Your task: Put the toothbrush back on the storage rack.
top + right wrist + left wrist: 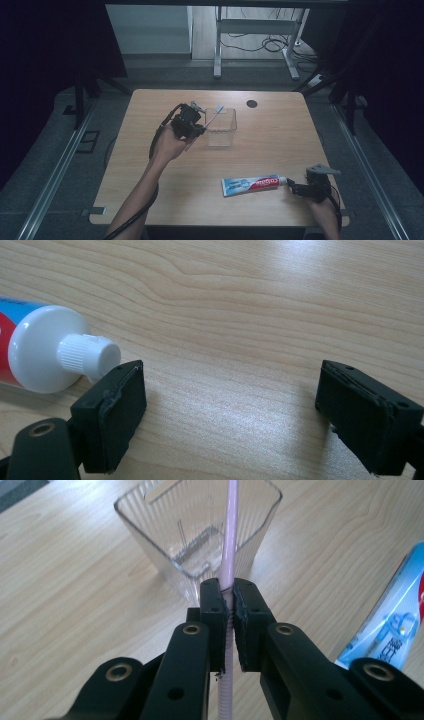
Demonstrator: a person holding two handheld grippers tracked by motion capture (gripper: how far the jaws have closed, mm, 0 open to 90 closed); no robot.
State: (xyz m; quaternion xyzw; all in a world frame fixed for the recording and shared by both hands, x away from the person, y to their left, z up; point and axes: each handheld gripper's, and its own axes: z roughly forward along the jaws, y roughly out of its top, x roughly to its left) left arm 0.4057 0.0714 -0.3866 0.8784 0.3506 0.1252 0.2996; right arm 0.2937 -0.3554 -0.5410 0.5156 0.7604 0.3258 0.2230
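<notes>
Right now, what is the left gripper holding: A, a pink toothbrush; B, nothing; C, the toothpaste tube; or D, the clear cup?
A: the left gripper has its jaws shut on the pink toothbrush handle, which reaches up over the clear cup, while the toothpaste tube lies on the table by the open right gripper.

Toothbrush over cup mid-table; toothpaste tube nearer, to its right.

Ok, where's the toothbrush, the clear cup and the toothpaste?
toothbrush (230,540), left gripper view, on its pink handle above the jaws.
cup (222,129), high view, on its clear front wall.
toothpaste (250,184), high view, on the middle of the tube.
</notes>
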